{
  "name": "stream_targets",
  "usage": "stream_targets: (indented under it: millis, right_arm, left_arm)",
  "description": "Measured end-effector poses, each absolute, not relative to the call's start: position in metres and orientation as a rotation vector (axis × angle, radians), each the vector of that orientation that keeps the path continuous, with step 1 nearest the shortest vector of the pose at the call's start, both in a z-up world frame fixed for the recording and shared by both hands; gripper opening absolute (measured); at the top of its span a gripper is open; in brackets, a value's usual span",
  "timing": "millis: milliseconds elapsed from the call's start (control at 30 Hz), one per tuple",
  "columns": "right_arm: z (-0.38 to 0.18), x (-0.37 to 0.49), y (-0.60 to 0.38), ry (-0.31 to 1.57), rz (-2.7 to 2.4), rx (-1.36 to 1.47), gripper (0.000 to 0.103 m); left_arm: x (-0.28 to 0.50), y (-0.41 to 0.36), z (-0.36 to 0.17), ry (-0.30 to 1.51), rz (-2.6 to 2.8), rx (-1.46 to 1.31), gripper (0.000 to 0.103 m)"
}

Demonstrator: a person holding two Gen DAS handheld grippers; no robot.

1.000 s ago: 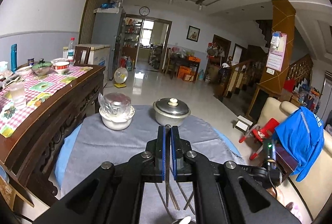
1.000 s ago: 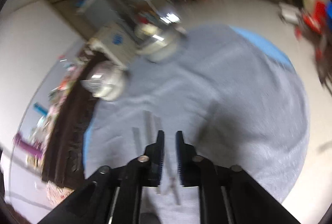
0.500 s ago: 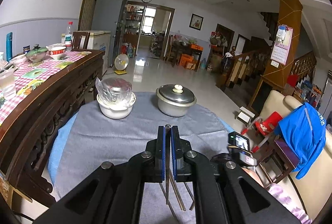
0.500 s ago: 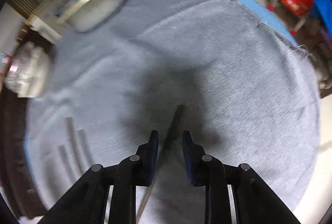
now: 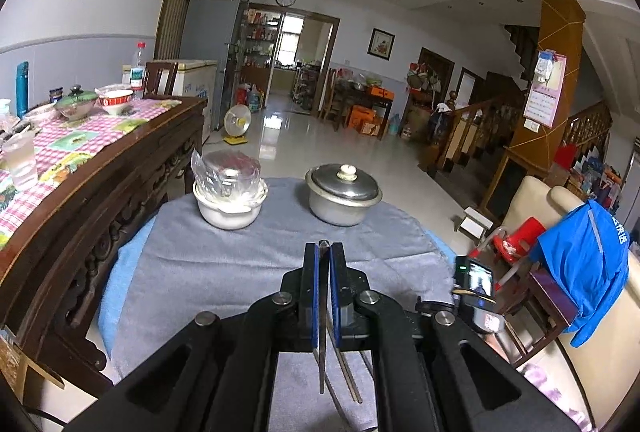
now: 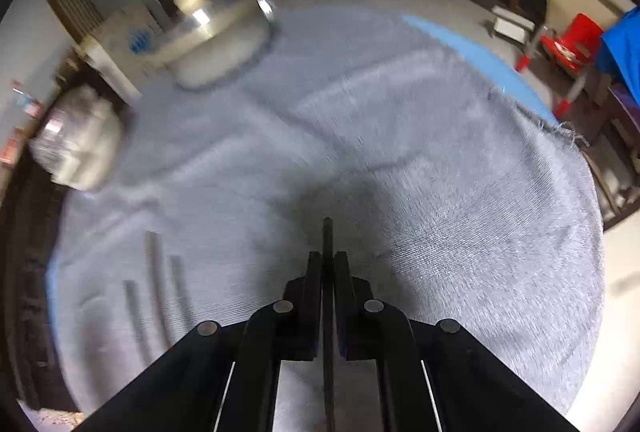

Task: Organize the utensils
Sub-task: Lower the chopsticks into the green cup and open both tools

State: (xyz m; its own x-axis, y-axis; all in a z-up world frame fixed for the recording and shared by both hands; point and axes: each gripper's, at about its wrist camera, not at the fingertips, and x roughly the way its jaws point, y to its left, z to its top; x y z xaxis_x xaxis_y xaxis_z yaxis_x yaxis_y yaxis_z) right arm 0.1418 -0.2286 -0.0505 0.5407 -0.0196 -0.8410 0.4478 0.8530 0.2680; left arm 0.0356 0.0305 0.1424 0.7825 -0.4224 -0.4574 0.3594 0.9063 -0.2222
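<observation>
My left gripper [image 5: 323, 250] is shut on a thin metal chopstick [image 5: 322, 352] that runs back between its blue pads, held above the grey cloth [image 5: 224, 272]. More chopsticks [image 5: 348, 376] lie on the cloth under it. My right gripper [image 6: 327, 258] is shut on a dark chopstick [image 6: 328, 232] whose tip sticks out ahead of the fingers, low over the cloth [image 6: 440, 172]. Three more chopsticks [image 6: 154, 272] lie side by side on the cloth to its left. The right wrist view is blurred.
A lidded metal pot [image 5: 343, 196] and a white bowl covered in plastic wrap [image 5: 230, 198] stand at the far side of the round table. A dark wooden sideboard [image 5: 100, 192] with dishes flanks the left. A sofa with a blue jacket [image 5: 580, 264] is on the right.
My right gripper has closed on the dark chopstick that lay between its open fingers, and its view has swung. My left gripper has held its chopstick and shifted slightly.
</observation>
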Motion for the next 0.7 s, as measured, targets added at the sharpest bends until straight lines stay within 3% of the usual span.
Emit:
stream_targets:
  millis: [400,700]
  right_arm:
    - [0.109,-0.017,-0.181,0.296,0.035,0.511,0.006]
    - [0.154,-0.065,-0.115,0.086,0.154,0.480,0.006]
  left_arm:
    - [-0.020,0.032,0.188,0.416,-0.468,-0.138,0.005]
    - [-0.058,0.036,0.204,0.386,-0.511,-0.143,0.005]
